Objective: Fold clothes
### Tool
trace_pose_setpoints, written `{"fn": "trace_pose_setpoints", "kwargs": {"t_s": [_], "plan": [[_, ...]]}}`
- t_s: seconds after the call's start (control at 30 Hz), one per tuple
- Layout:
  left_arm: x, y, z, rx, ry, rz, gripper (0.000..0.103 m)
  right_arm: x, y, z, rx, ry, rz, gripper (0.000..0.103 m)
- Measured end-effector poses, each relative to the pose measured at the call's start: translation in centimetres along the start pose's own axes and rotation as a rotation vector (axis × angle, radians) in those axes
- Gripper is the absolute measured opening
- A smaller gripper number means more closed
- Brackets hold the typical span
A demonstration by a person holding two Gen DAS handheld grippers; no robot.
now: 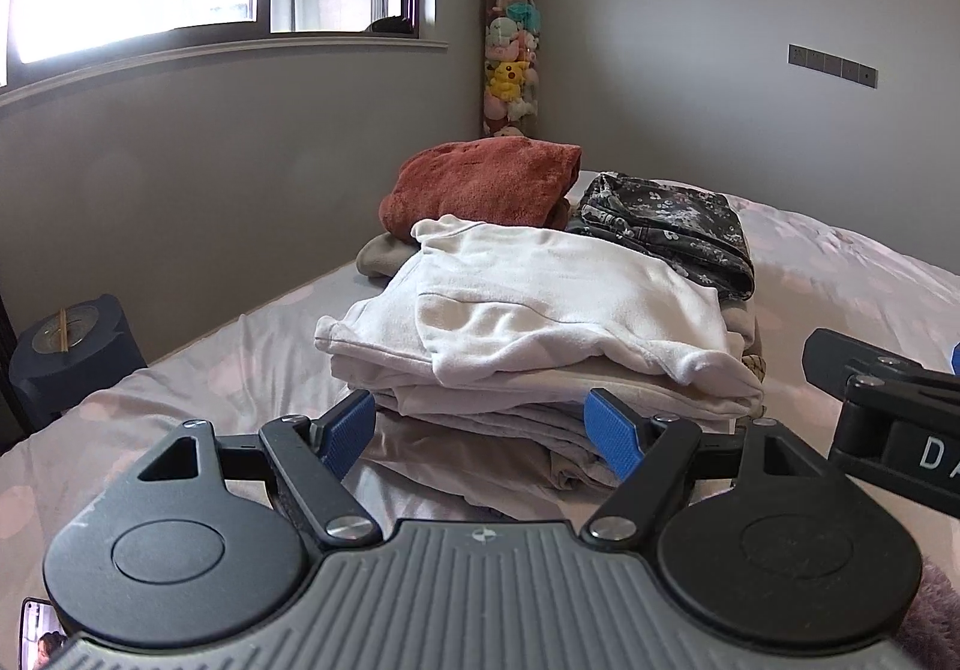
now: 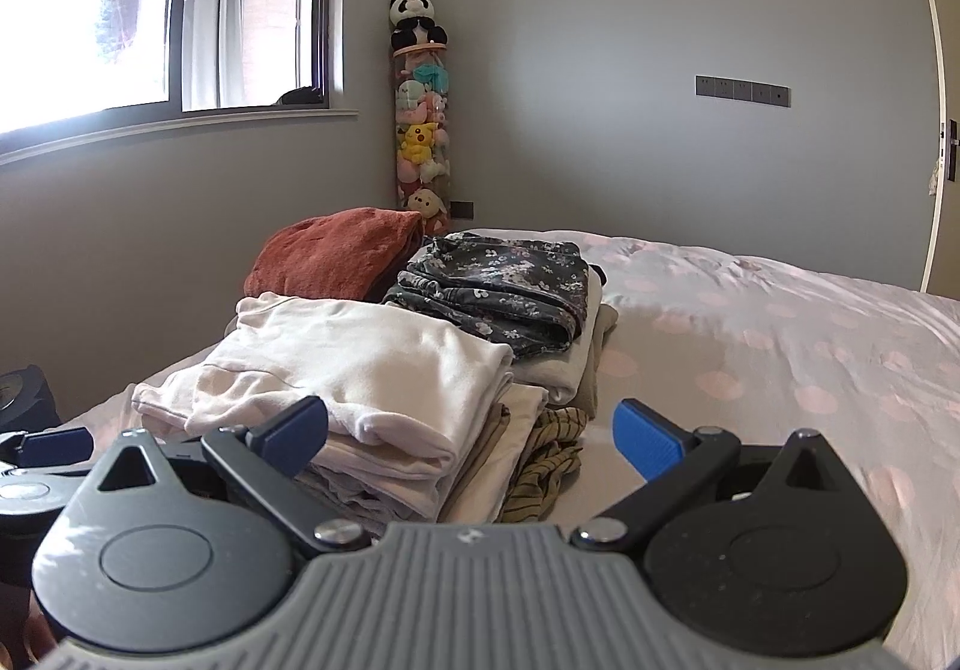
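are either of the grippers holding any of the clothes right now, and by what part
Nothing is held. The left gripper and the right gripper are both open, with no cloth between their fingers, in front of the white top on the folded pile.

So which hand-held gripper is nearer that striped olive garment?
The right hand-held gripper: the striped garment lies just ahead between its open fingers. The left hand-held gripper faces the white stack's other side.
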State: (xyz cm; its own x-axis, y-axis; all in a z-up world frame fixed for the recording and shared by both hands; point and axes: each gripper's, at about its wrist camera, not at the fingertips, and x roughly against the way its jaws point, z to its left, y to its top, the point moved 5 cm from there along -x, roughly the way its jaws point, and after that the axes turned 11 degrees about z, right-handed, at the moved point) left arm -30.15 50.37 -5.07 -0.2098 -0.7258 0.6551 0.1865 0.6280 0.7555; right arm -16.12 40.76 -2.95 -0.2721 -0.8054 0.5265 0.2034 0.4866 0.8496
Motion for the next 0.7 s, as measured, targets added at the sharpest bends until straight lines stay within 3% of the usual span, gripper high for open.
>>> {"fn": "trace_pose_setpoints", "kwargs": {"t_s": [0.13,0.7], "plan": [[0.5,-0.5,-1.2,-0.060,-0.017,0.020,0.076,0.5,-0.2,0.6,0.006,0.049,0.014,0.102],[2.3,-0.5,-3.4,-0.124,0.005,0.000,0.076,2.5,-0.3,-0.8,-0.011,0.034,-0.005,0.102]]}}
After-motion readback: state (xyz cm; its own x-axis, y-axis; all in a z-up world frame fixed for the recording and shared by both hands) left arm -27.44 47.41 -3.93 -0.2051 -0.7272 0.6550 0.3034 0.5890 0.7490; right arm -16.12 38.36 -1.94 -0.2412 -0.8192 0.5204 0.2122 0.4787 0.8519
